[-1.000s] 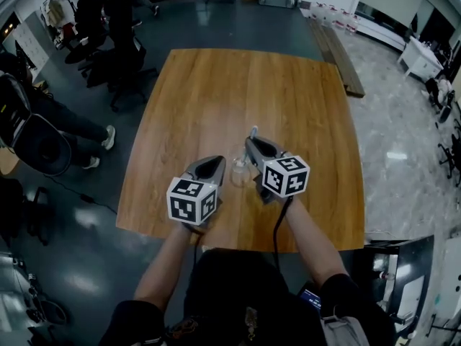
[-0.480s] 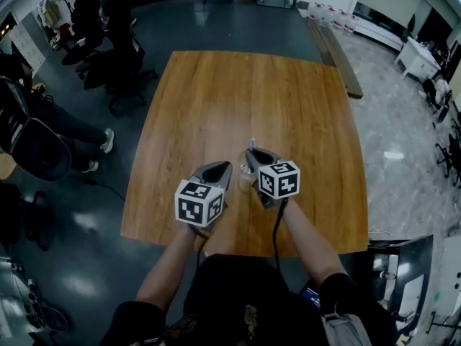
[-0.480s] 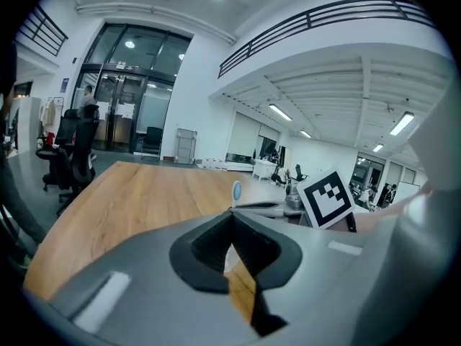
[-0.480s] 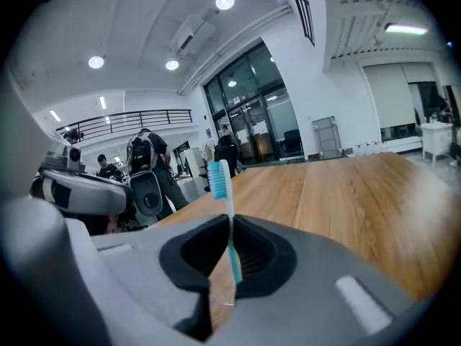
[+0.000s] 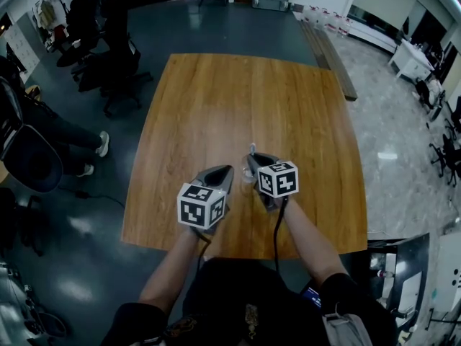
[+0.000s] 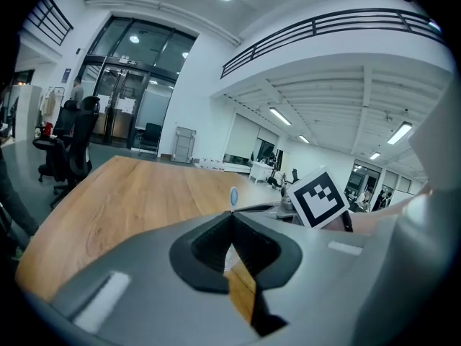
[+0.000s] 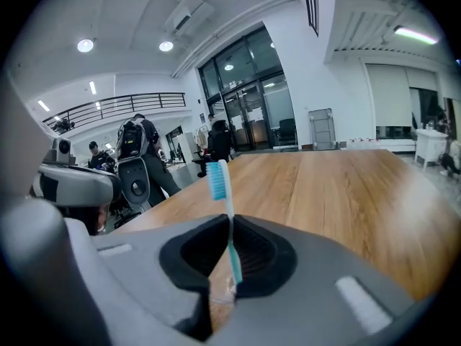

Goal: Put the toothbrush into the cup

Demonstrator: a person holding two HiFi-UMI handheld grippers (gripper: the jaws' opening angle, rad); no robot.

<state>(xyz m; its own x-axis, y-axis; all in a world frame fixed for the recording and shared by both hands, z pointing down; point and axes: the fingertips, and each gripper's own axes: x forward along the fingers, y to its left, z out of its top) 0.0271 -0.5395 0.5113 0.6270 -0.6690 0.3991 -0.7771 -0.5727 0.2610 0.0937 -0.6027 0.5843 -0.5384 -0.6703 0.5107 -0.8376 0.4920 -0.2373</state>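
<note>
- Left gripper (image 5: 224, 169): jaws pressed together with nothing between them. It rests low over the counter's near part, just left of the cup. Its spot against the counter has barely changed over the last second. It looks idle, and may only be standing by to steady the cup.
- Cup (image 5: 248, 178): clear and small, upright on the counter between the two grippers. A second ago it showed plainly in the gap. Now the right gripper's nose covers most of it.
- Toothbrush (image 7: 218, 182): upright, blue bristle head on top, teal handle pointing down through the right gripper's jaws. In the right gripper view its lower end seems to reach a clear rim just under the jaws, likely the cup's. Whether the tip is inside, I cannot tell.
- Right gripper (image 5: 253, 158): clamped on the toothbrush partway down the handle. Since a second ago it has drawn in over the cup, and the brush head sits lower in the head view.
- Counter (image 5: 245, 92): wood, and it carries only the cup.
- Reading: the lowering step appears under way. What is left is to sink the handle fully and then let go. A tilted brush could tip so light a cup.
</note>
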